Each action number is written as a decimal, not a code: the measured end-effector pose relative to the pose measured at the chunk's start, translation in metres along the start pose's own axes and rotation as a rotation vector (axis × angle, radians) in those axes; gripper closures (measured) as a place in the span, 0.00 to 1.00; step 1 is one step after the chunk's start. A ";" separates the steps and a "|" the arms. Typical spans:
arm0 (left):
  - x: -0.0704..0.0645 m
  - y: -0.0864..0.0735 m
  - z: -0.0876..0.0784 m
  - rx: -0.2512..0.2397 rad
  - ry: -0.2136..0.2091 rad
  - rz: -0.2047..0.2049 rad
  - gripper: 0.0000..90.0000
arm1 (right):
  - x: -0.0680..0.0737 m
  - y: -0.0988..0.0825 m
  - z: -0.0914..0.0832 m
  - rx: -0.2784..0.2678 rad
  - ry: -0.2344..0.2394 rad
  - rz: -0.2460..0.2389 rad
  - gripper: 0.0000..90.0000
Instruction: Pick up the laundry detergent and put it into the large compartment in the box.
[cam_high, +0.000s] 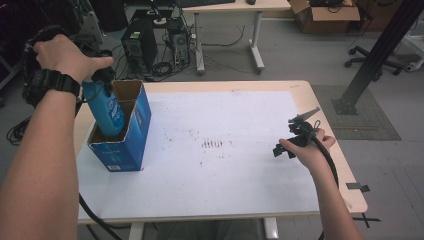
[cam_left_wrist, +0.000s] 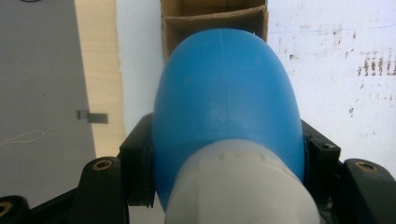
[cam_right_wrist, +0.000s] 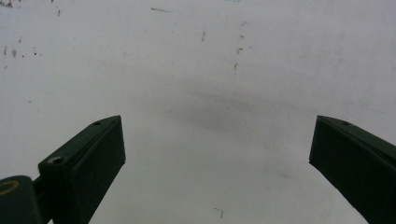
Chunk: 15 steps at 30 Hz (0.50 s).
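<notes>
A: The left gripper (cam_left_wrist: 224, 186) is clamped on the smooth blue plastic bottle (cam_high: 106, 111), at the left of the high view, its base inside the open blue cardboard box (cam_high: 125, 145).

B: It could snag the cardboard divider (cam_left_wrist: 210, 21) and tip the box. The right gripper (cam_right_wrist: 217, 163), jaws wide and empty, isn't bracing it.

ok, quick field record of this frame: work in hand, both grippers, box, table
work in hand: blue bottle going bottom first into a blue cardboard box
bottle: tilted, lower end inside the near compartment, white cap end up at the gripper
left gripper: shut on the bottle, one jaw on each side just below the cap
right gripper: open, nothing between the jaws, above the white table cover
box: upright at the table's left side, top open, cardboard divider inside, far compartment looks empty
table: wood edge, white cover scuffed with dark marks
</notes>
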<state>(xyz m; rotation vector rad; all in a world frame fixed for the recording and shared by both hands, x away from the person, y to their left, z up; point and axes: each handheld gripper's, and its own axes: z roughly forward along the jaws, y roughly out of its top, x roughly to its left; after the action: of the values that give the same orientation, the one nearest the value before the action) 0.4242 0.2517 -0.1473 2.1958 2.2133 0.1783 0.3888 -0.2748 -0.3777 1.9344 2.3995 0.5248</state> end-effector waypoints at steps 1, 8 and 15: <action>0.000 0.001 0.008 0.005 -0.004 0.001 0.41 | 0.000 0.000 0.001 -0.001 0.001 -0.009 0.04; 0.001 0.002 0.026 0.026 0.012 0.004 0.41 | 0.002 -0.001 0.004 0.009 -0.003 -0.013 0.04; 0.005 0.002 0.046 0.034 0.006 -0.005 0.41 | 0.002 -0.001 0.006 0.010 -0.007 -0.015 0.04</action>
<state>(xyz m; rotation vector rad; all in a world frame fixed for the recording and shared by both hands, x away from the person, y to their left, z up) 0.4303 0.2600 -0.1927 2.2090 2.2420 0.1482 0.3888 -0.2710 -0.3836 1.9178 2.4149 0.5061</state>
